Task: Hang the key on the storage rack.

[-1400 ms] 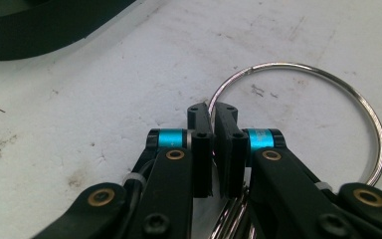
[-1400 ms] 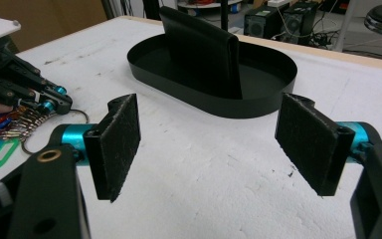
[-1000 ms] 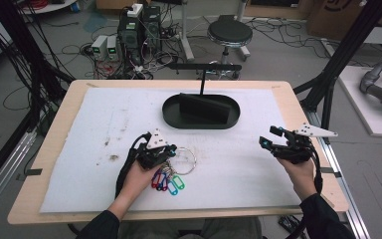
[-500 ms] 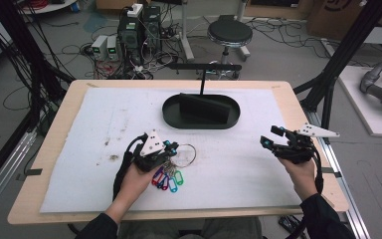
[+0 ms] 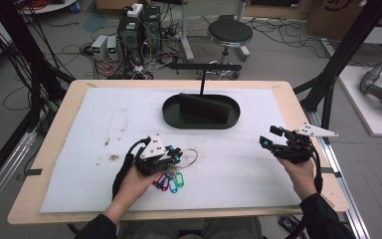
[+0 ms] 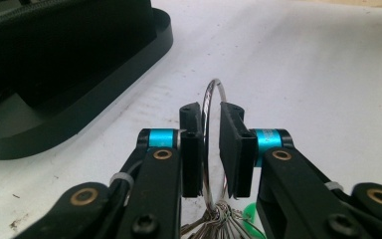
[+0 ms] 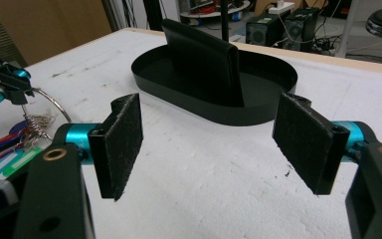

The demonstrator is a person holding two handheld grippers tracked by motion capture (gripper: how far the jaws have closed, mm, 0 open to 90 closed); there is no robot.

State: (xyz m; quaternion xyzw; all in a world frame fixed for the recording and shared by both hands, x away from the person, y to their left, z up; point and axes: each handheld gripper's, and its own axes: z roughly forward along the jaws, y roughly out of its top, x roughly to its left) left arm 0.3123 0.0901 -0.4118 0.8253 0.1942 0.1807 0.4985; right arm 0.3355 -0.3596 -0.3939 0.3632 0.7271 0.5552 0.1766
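A metal key ring (image 6: 213,97) carrying several coloured key tags (image 5: 171,180) lies on the white mat in front of the person's left hand. My left gripper (image 6: 210,112) straddles the ring's wire. Its jaws have just been opening, and a narrow gap shows between the ring and the right pad (image 6: 234,149). In the high view the left gripper (image 5: 177,153) sits low over the ring (image 5: 190,157). My right gripper (image 7: 214,134) stands wide open with nothing between its pads, held above the mat at the right (image 5: 271,139).
A black oval tray (image 5: 171,119) with an upright black block (image 5: 204,108) stands at the middle back of the mat, a thin post rising behind it. The tray rim (image 7: 258,117) lies ahead of the right gripper and at the upper left (image 6: 79,114) in the left gripper view.
The left hand has shifted slightly over the key ring. The right hand and its gripper have kept still.
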